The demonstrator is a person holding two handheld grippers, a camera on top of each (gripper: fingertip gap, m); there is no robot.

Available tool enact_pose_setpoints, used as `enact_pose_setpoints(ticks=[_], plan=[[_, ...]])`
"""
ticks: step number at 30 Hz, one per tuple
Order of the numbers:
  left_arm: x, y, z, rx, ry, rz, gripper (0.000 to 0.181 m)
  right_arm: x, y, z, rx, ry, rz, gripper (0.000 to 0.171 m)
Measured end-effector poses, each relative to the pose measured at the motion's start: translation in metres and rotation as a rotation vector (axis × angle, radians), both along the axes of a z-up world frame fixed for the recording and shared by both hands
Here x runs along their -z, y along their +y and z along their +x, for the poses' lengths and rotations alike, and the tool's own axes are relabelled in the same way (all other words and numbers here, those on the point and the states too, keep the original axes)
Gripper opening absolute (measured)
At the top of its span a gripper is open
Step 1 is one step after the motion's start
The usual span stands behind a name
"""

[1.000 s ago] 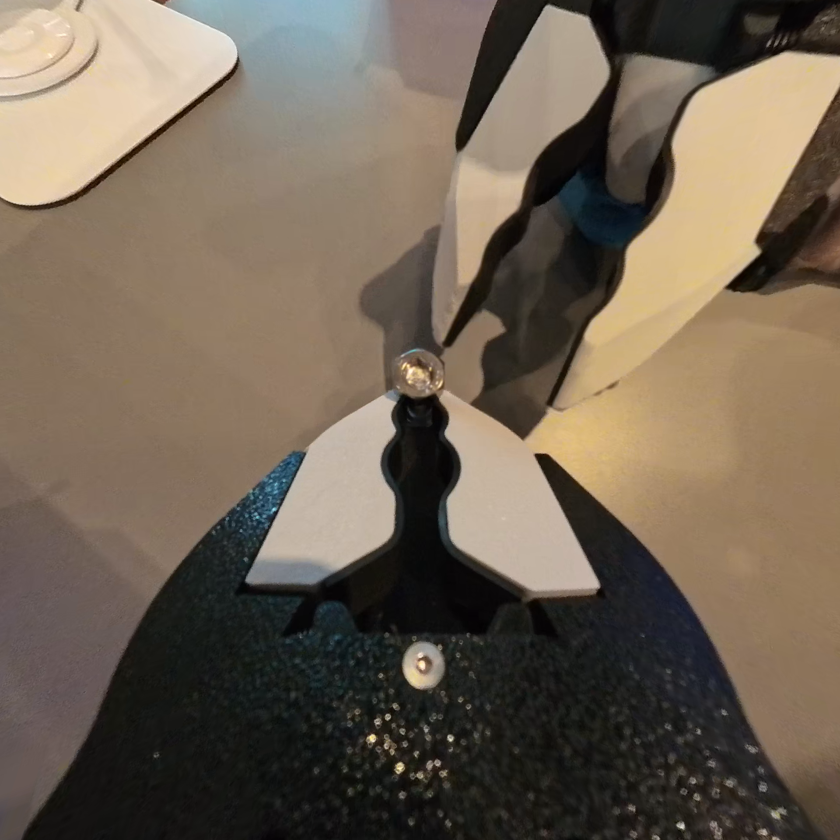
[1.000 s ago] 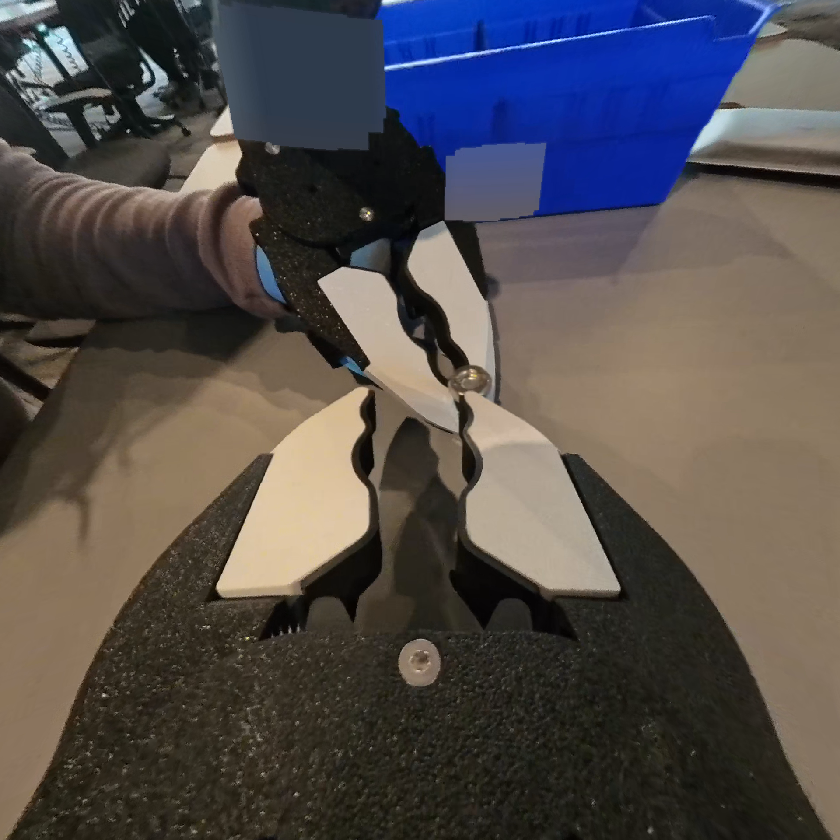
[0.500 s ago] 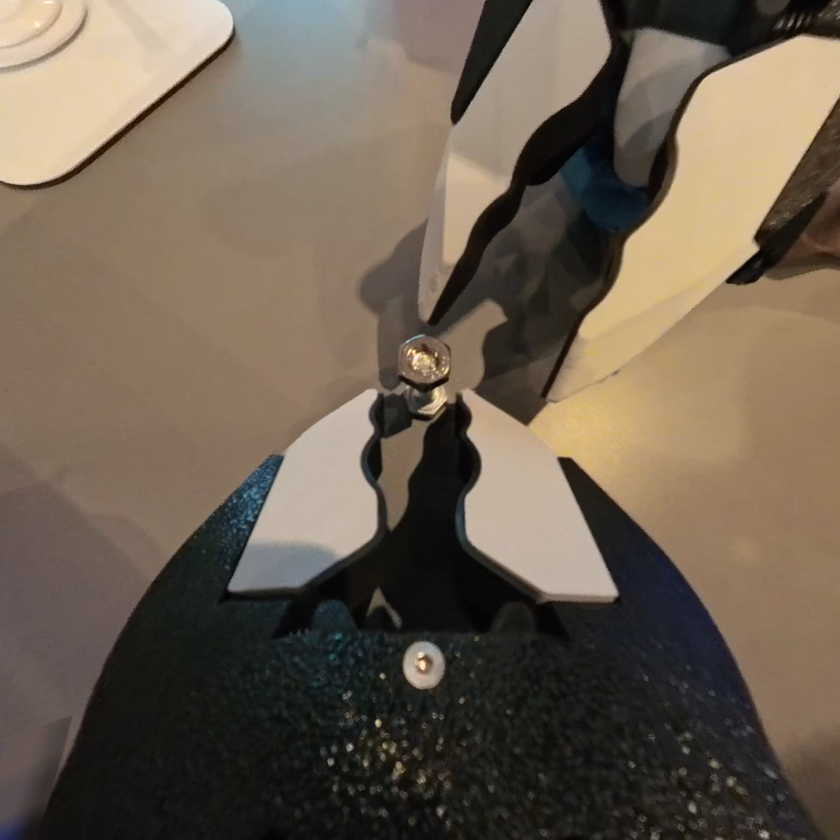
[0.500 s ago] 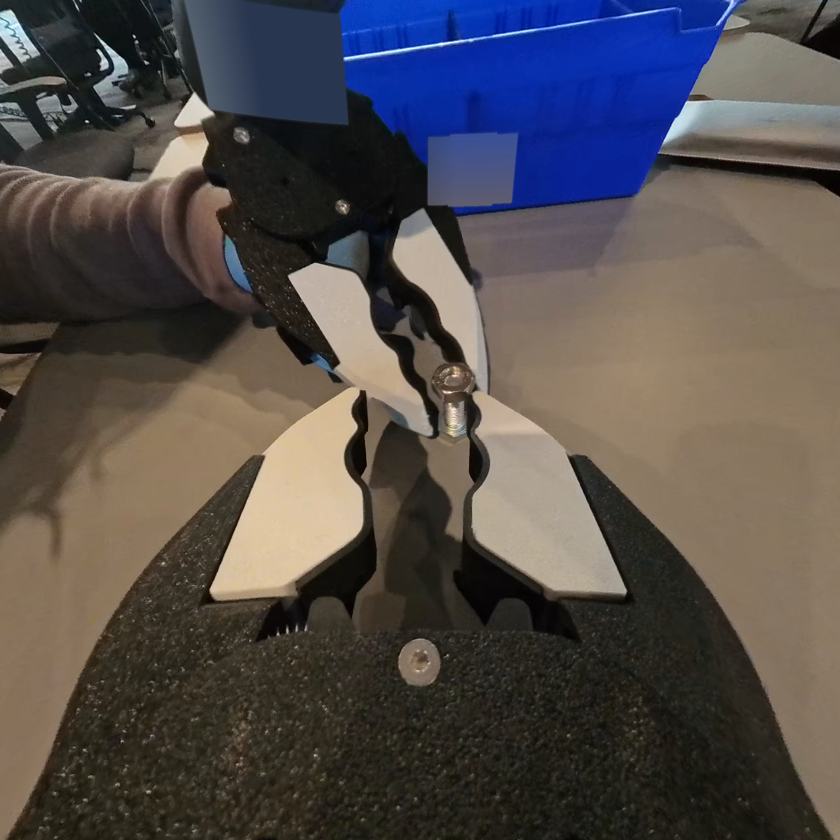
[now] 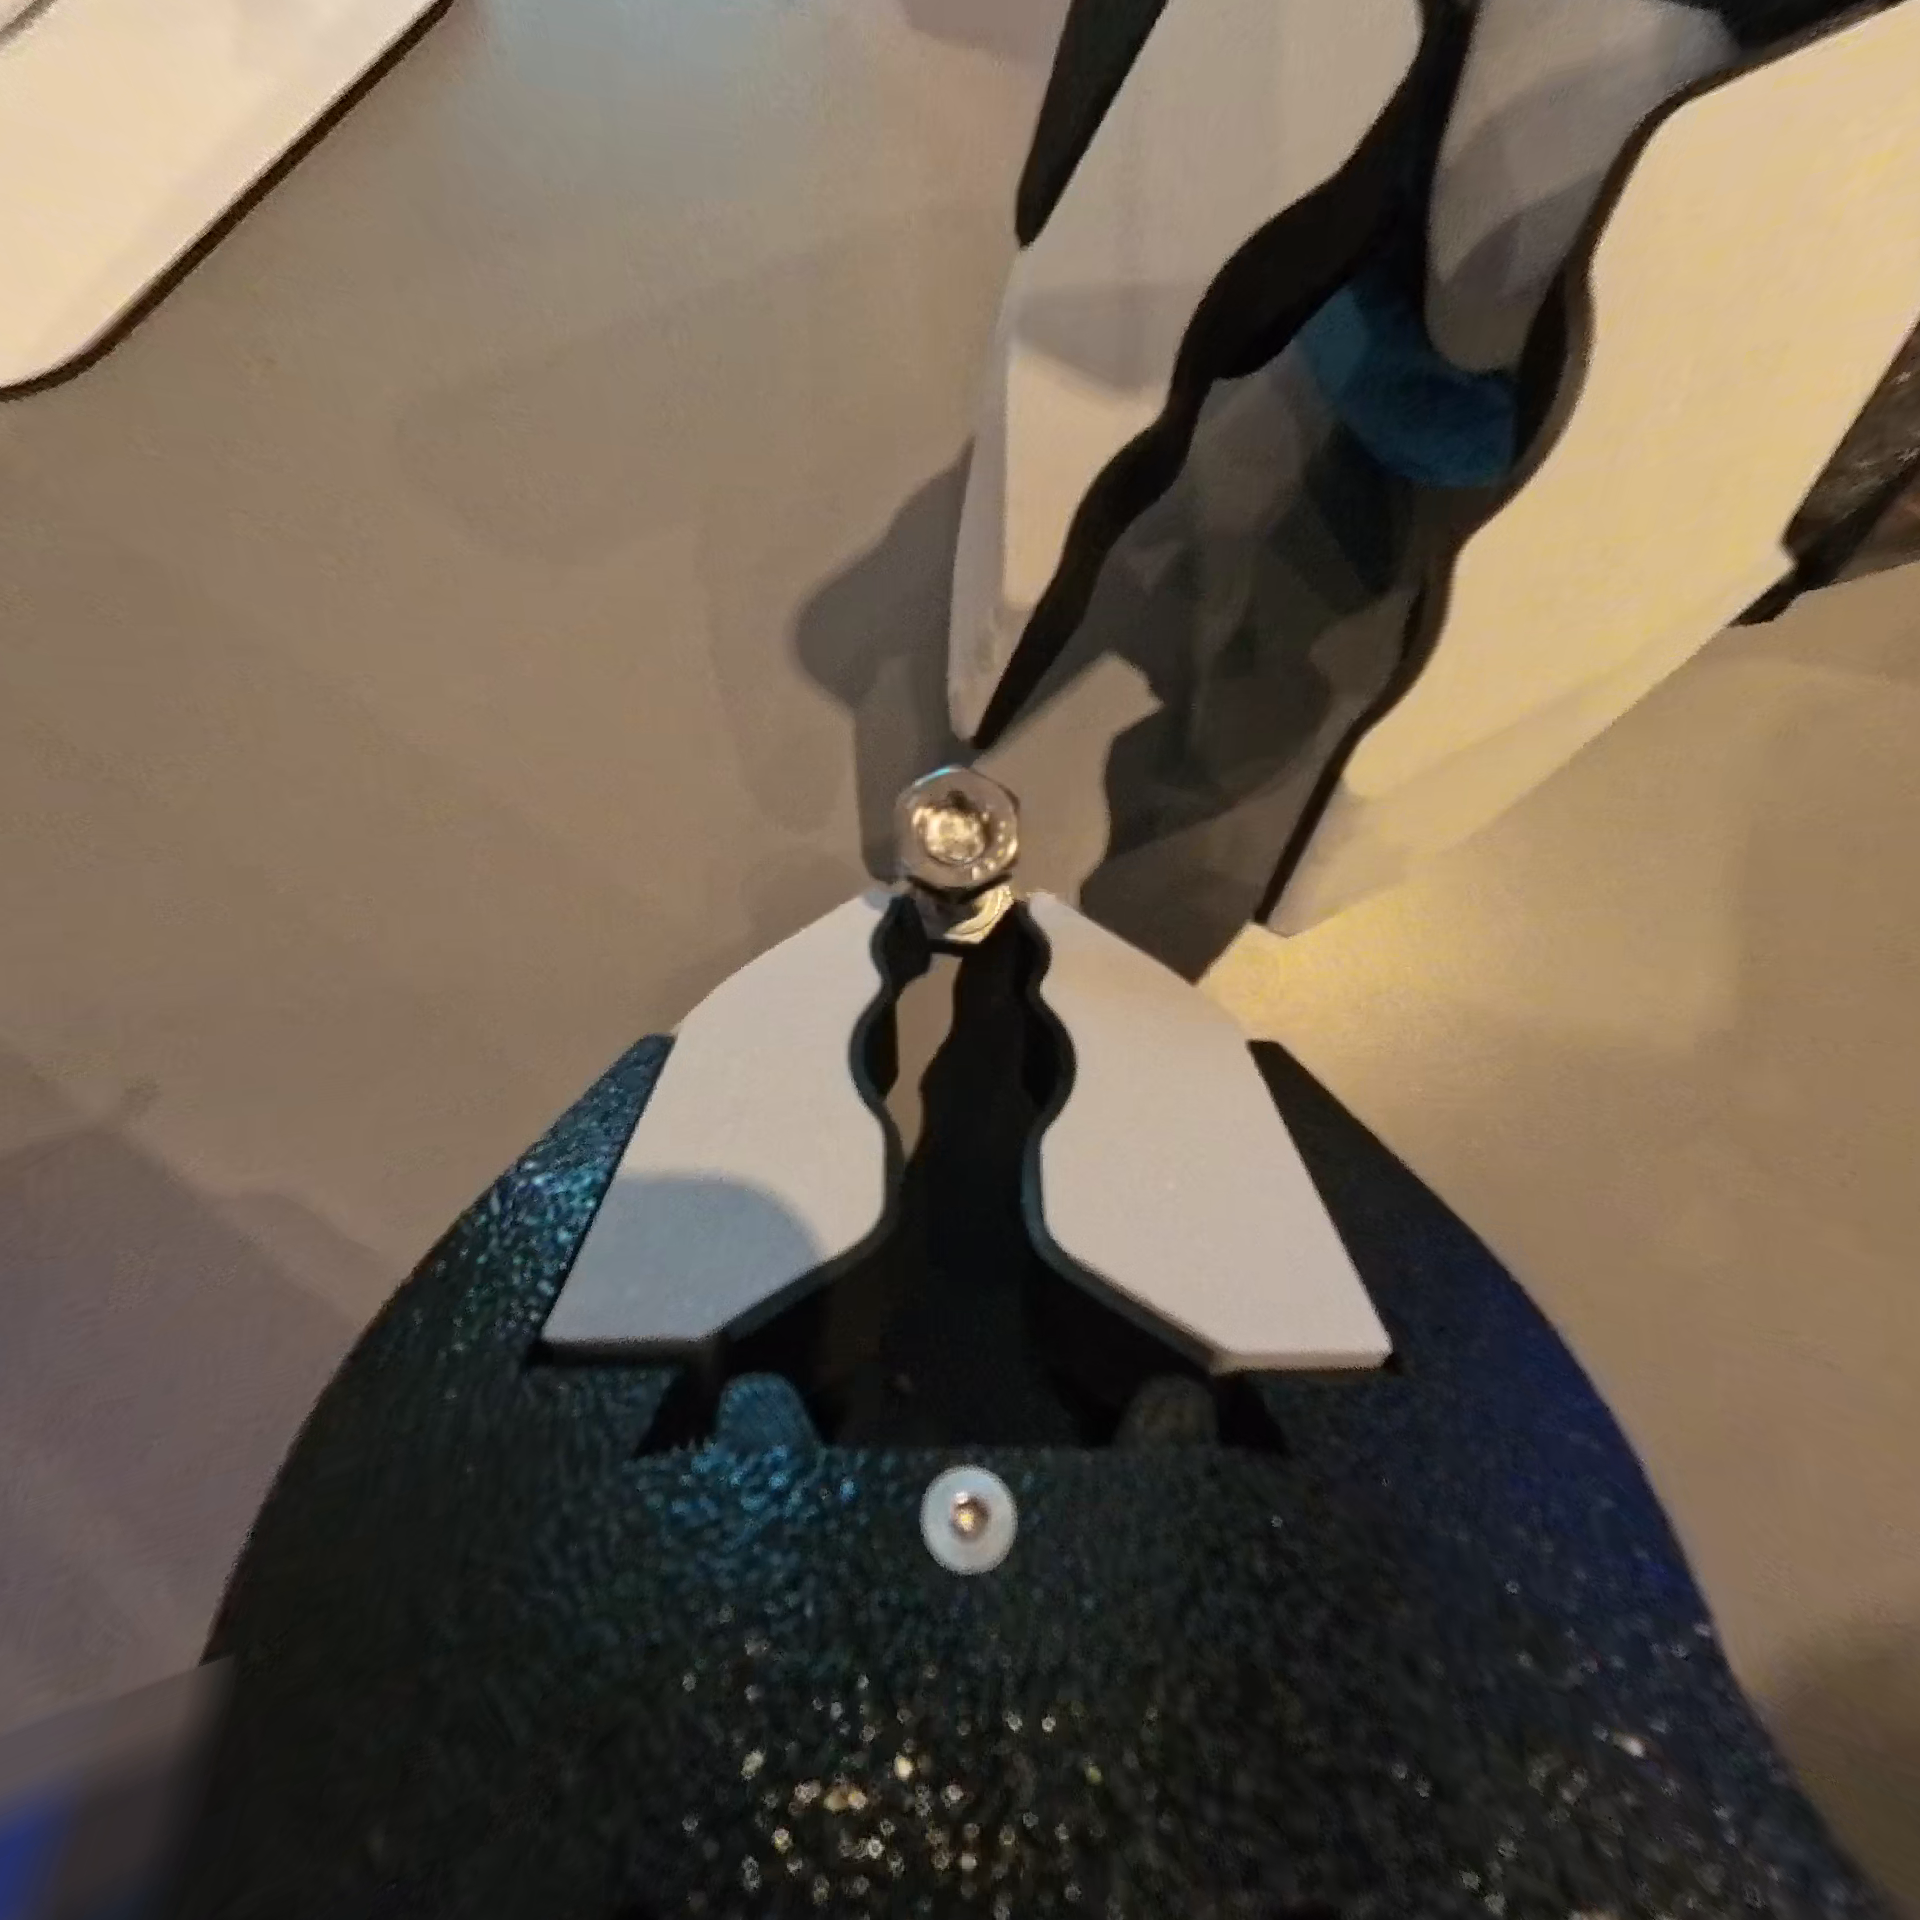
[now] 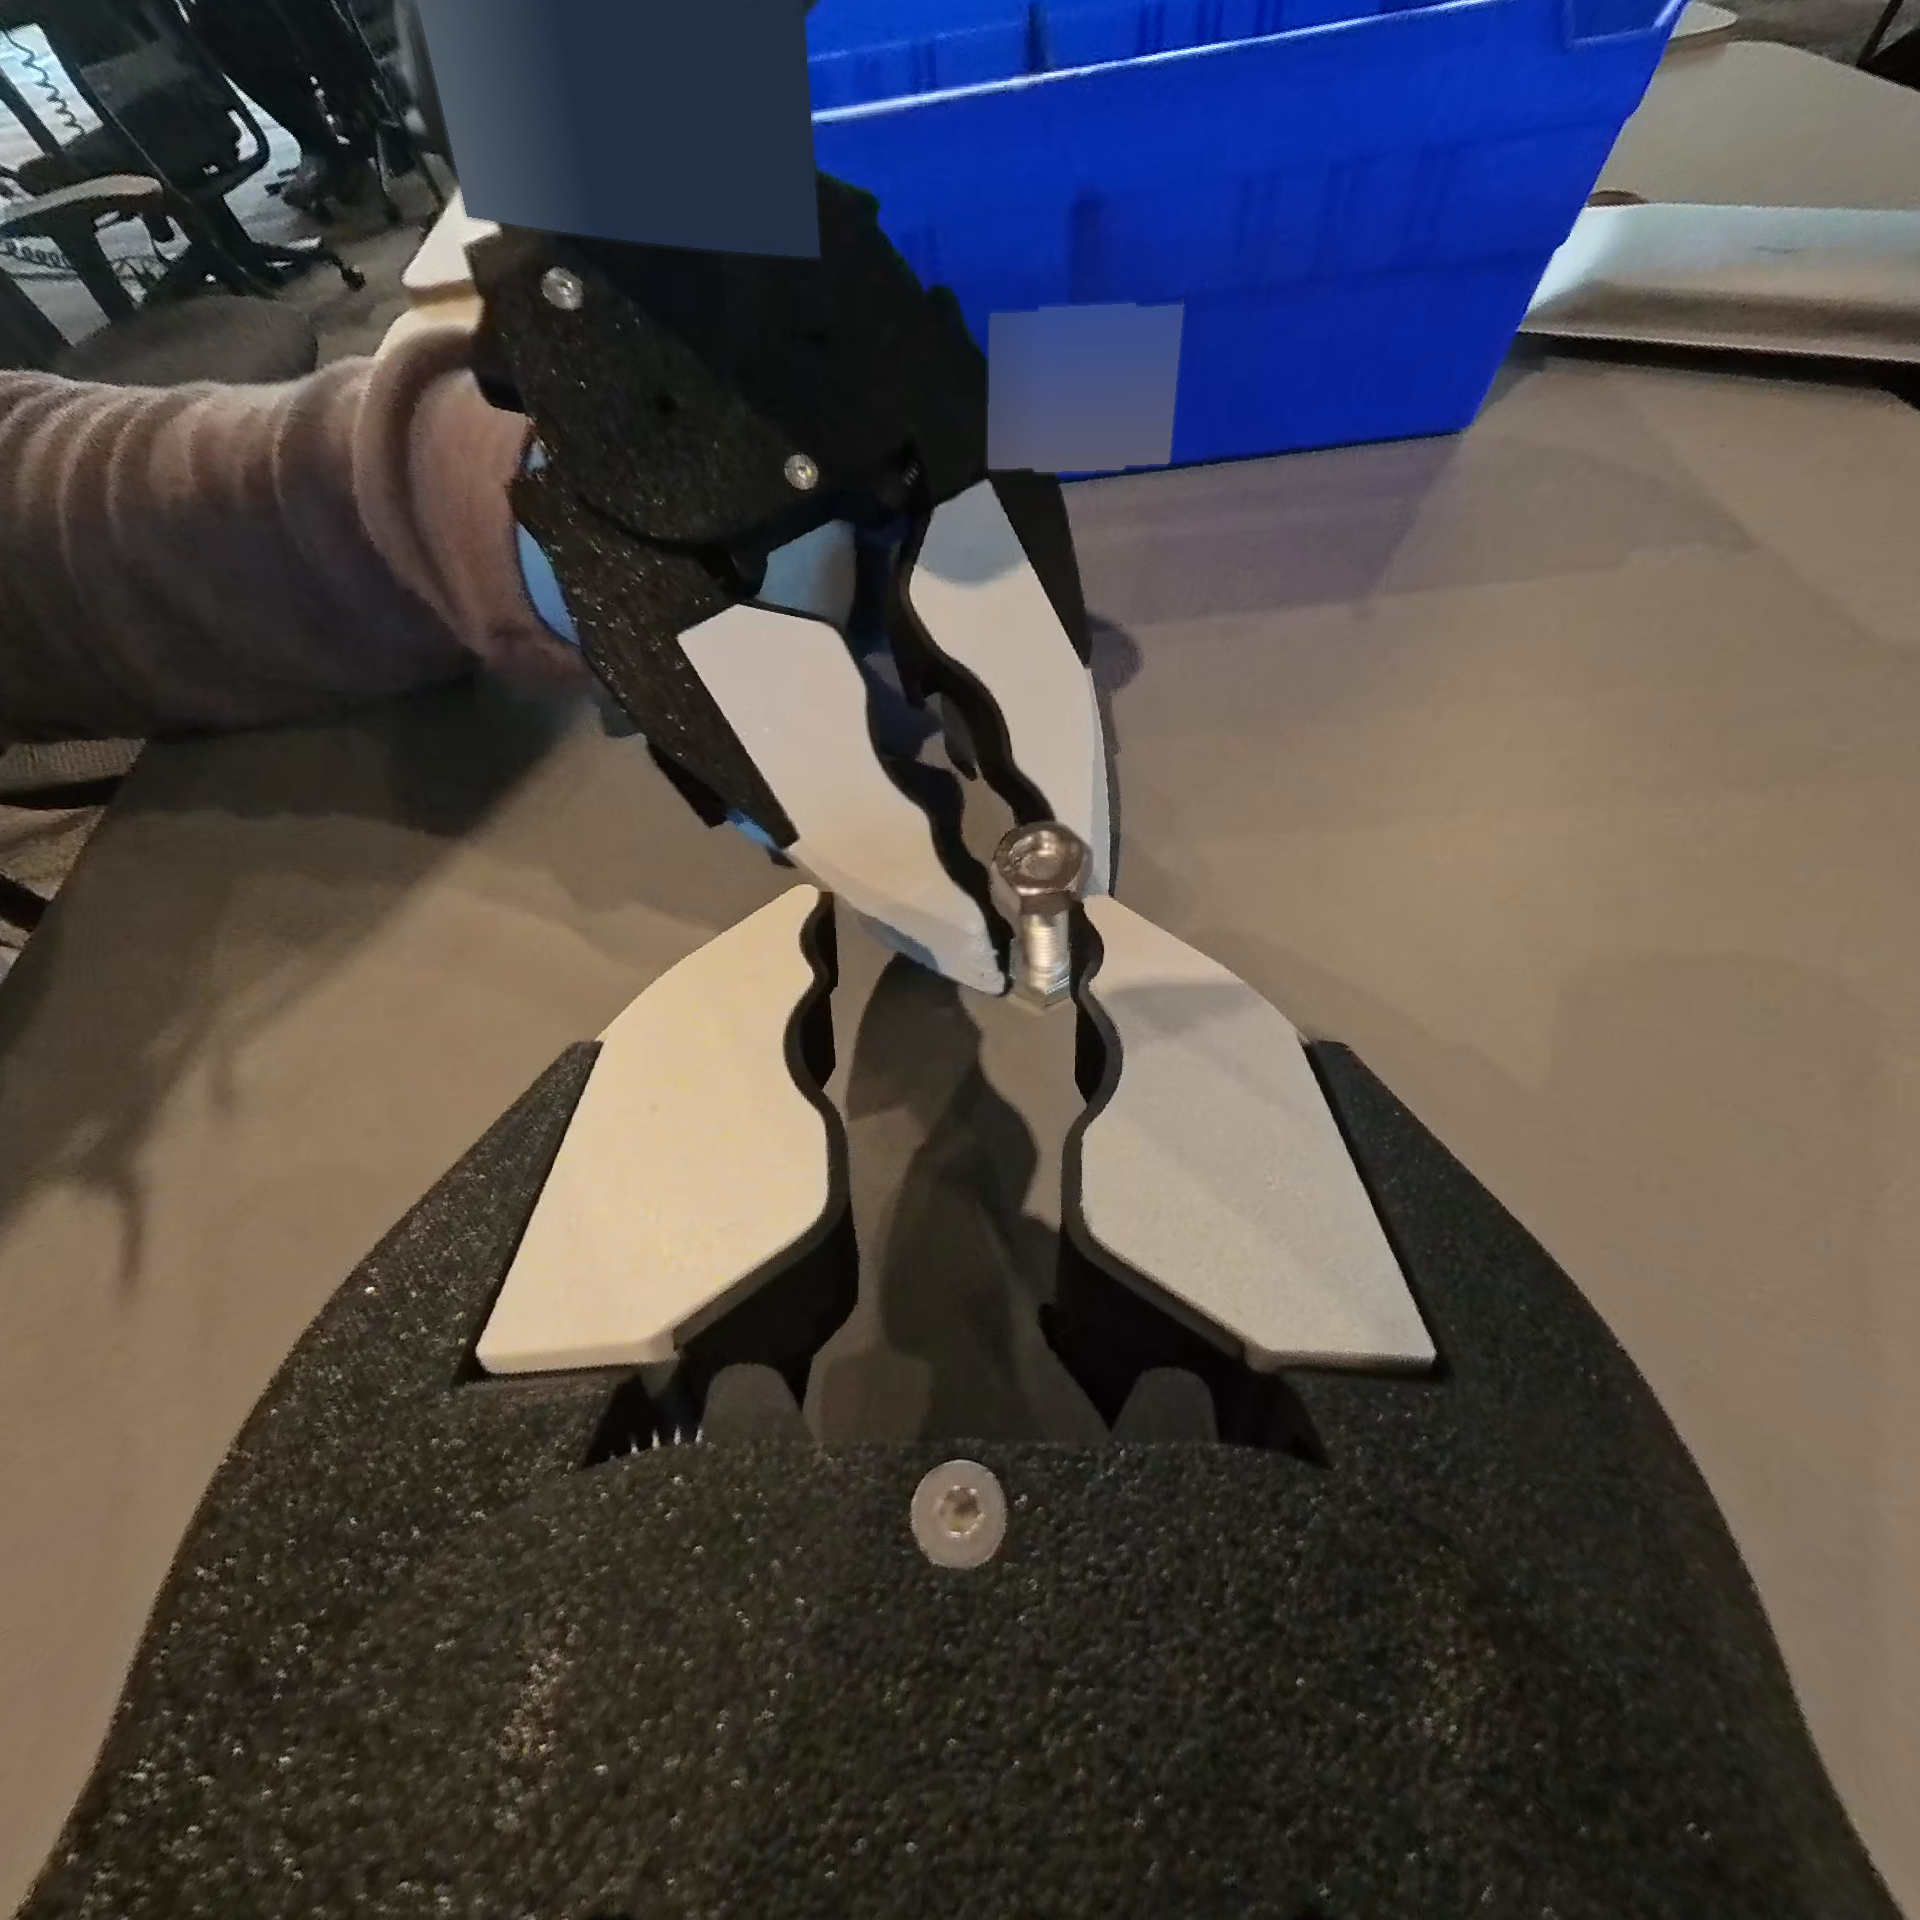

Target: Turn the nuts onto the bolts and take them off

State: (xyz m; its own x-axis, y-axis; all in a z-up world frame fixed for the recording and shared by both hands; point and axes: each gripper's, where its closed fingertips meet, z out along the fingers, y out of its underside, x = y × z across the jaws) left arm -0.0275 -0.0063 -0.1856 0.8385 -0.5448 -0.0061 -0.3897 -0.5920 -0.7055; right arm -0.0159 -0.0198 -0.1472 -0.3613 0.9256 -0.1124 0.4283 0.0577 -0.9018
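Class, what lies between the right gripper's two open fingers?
In the right wrist view, the right gripper frames the left gripper's fingertips and the upright bolt, with a nut at its base.

Bolt (image 6: 1039,914): silver steel, hex head, threaded shank. Stands upright, head up, above grey counter (image 6: 1507,831); whether it touches counter cannot tell. Shank threads visible below head in right wrist view. Nut (image 5: 956,920): silver hex, threaded on shank at lower end, well below head, gap of bare thread between. Left gripper fingers (image 5: 769,1049) clamp at nut level, tips closed on it. From left wrist view, head (image 5: 958,829) seen nearly end-on, stamped marks on top, slightly blurred.
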Motion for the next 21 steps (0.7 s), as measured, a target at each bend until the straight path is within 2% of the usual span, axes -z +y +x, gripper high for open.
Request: enact_pose_setpoints(ticks=[21], plan=[[0.0005,0.0001,-0.0004,-0.019,0.001,-0.003,0.017,-0.0016,-0.0027,-0.0016,-0.017,-0.001,-0.026,0.056]])
